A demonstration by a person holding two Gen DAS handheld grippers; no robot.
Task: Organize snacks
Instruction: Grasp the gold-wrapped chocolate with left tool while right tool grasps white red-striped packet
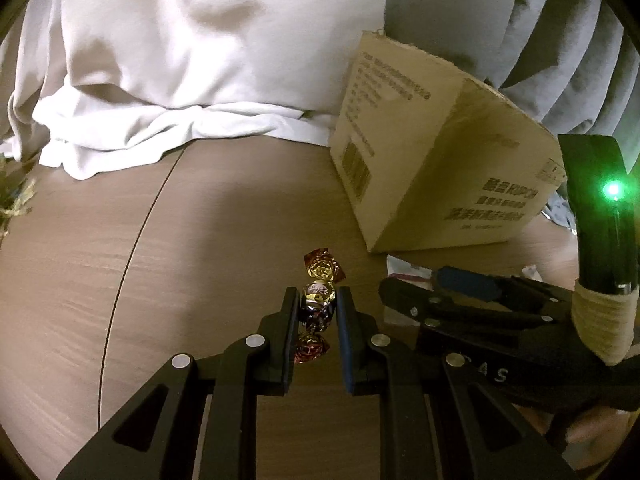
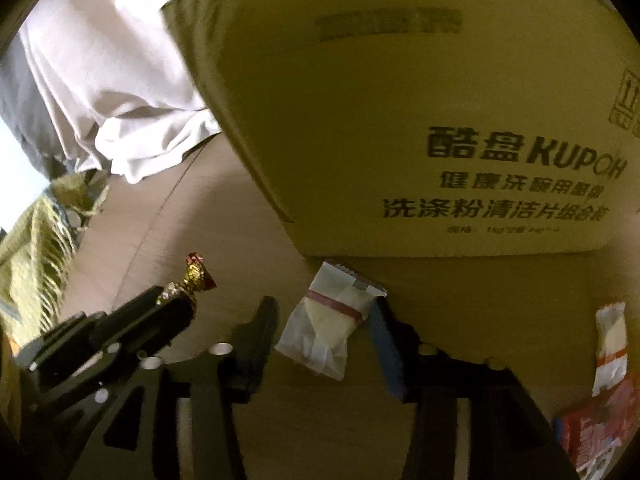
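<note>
My left gripper [image 1: 318,300] is shut on a foil-wrapped candy [image 1: 319,302] with red and gold twisted ends, held just above the brown floor. In the right wrist view the same candy [image 2: 196,276] sticks out of the left gripper at the left. My right gripper [image 2: 324,312] is open, its fingers on either side of a clear packet holding a pale snack [image 2: 328,324] that lies on the floor. A tan cardboard box [image 1: 436,152] stands close behind; it fills the right wrist view [image 2: 400,120].
White cloth [image 1: 180,80] and grey cloth [image 1: 540,40] hang behind the box. A second clear snack packet [image 2: 610,344] and a red packet [image 2: 596,440] lie at the right. A green fringed cloth [image 2: 36,248] lies at the left.
</note>
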